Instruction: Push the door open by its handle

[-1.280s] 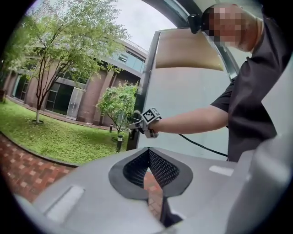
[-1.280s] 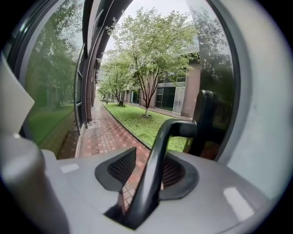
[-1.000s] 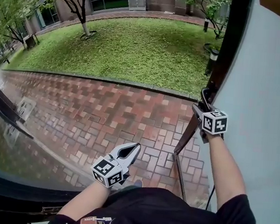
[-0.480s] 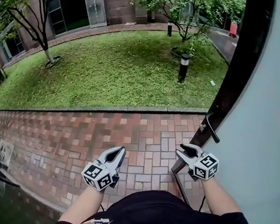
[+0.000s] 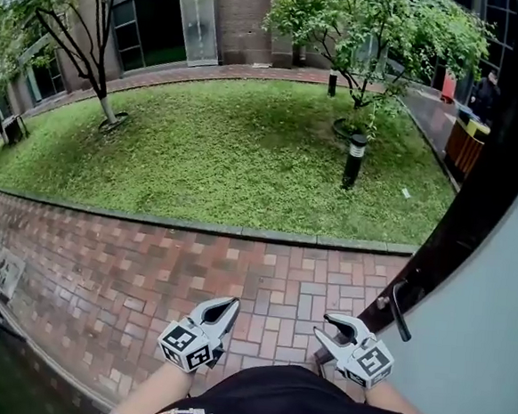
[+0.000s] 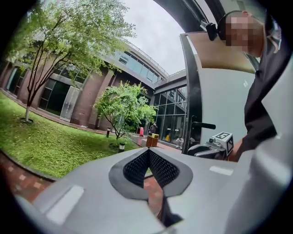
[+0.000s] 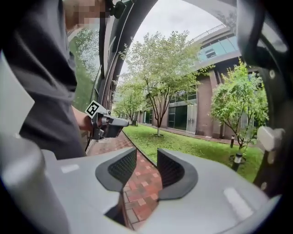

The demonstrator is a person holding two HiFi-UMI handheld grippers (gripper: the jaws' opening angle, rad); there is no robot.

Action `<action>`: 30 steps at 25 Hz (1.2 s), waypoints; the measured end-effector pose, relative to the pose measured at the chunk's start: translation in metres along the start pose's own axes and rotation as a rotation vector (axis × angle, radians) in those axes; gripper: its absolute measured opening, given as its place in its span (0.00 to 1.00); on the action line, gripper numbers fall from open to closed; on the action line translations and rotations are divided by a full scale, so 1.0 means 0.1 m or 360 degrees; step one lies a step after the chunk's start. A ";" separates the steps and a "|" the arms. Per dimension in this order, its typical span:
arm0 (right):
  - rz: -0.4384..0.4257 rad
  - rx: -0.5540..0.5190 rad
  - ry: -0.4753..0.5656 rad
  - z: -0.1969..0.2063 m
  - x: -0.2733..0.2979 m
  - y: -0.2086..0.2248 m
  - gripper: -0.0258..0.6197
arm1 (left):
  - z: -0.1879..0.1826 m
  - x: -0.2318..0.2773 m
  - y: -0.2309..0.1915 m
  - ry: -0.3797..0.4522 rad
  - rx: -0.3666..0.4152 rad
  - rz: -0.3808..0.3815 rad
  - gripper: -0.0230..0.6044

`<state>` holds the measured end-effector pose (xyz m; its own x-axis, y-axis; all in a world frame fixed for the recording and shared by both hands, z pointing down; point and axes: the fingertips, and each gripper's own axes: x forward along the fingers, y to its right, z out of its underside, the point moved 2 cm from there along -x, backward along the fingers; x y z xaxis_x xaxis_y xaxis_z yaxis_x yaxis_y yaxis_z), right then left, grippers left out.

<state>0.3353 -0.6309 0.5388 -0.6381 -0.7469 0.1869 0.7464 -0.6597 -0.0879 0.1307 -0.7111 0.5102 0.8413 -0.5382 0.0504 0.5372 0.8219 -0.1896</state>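
The door [image 5: 497,354] stands open at the right of the head view, a pale panel in a dark frame. Its dark lever handle [image 5: 400,309] sticks out from the door's edge. My right gripper [image 5: 325,326] hangs low, left of and below the handle, apart from it. Its jaws are closing a little with nothing between them, and only brick paving shows through the gap [image 7: 146,157]. My left gripper [image 5: 232,304] is held low beside it, jaws together and empty. In the left gripper view I see the handle [image 6: 203,125] and the right gripper [image 6: 201,150] under it.
A red brick path [image 5: 235,280] runs straight ahead outside the doorway, with a lawn [image 5: 227,163] beyond it. On the grass stand a black bollard light [image 5: 355,160] and trees. Bins [image 5: 465,142] and a brick-and-glass building lie farther off.
My right gripper has come away from the handle and dropped low near my body. The door has swung wider, and the view has turned toward the lawn. The left gripper stayed low.
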 end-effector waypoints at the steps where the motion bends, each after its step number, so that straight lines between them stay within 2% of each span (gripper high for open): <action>1: -0.0008 0.0001 0.0015 0.00 -0.01 0.02 0.26 | 0.03 0.01 0.01 0.0004 0.0011 -0.0009 0.04; 5: -0.0037 0.0088 0.0023 0.15 0.12 0.19 0.26 | 0.13 0.04 -0.07 0.0020 -0.0013 -0.0069 0.04; 8: -0.0035 0.0142 0.0072 0.07 0.30 0.28 0.26 | 0.08 0.00 -0.22 0.0004 0.0021 -0.0065 0.04; 10: -0.0010 0.0144 0.0077 0.01 0.38 0.32 0.26 | 0.05 -0.02 -0.34 0.0001 -0.0001 -0.0067 0.04; 18: 0.0049 0.0141 0.0046 -0.02 0.68 0.03 0.26 | 0.10 -0.35 -0.63 -0.0028 -0.0010 0.0022 0.04; 23: 0.0036 0.0100 0.0017 -0.05 0.75 -0.17 0.26 | 0.18 -0.40 -0.69 -0.0055 0.0019 0.0055 0.04; 26: -0.0015 0.0071 0.0010 -0.11 0.65 -0.29 0.26 | 0.13 -0.39 -0.47 -0.0032 0.0028 0.0046 0.04; 30: -0.0100 0.0009 0.0042 -0.04 0.30 -0.45 0.26 | 0.15 -0.46 0.08 0.0007 0.0083 0.0008 0.04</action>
<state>0.2820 -0.6236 0.5442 -0.6883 -0.7062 0.1661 0.7058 -0.7048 -0.0714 0.0971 -0.6763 0.5210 0.8438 -0.5348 0.0453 0.5355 0.8331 -0.1384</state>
